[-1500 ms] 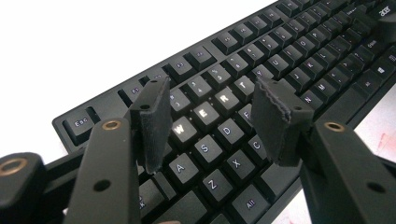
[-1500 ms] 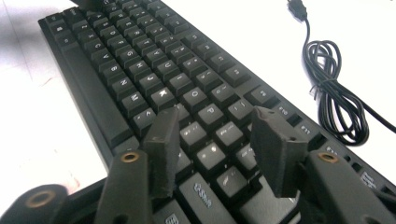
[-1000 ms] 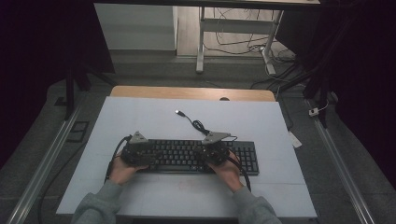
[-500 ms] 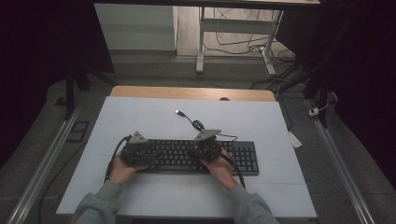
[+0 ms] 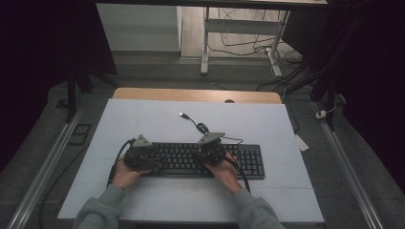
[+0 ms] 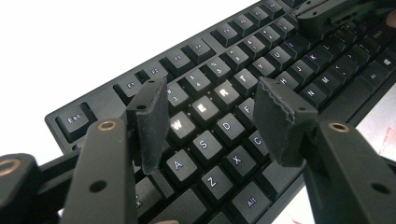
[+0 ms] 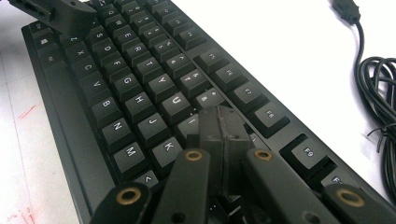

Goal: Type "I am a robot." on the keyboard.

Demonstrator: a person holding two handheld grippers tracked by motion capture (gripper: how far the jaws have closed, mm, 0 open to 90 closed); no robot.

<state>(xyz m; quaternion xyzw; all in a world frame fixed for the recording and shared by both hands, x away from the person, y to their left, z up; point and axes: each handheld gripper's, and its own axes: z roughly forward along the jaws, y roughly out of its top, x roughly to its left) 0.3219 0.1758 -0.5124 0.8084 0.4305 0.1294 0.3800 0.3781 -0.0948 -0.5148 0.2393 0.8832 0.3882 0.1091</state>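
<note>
A white table carries a black keyboard and its cable.

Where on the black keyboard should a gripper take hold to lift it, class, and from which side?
Probably the keyboard by its short left end, coming in from the left: the case is thin and flat there, so the left gripper, jaws open, could likely close over the edge. The cable leaves the far side.

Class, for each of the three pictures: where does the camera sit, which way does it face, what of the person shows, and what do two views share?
High view: above the person's side, facing forward and down on the table; forearms, hands, both grippers.
Left gripper view: rides the left gripper, facing the keyboard; jaws apart.
Right gripper view: rides the right gripper, jaws together above the keys.
Shared: keyboard; cable.
</note>
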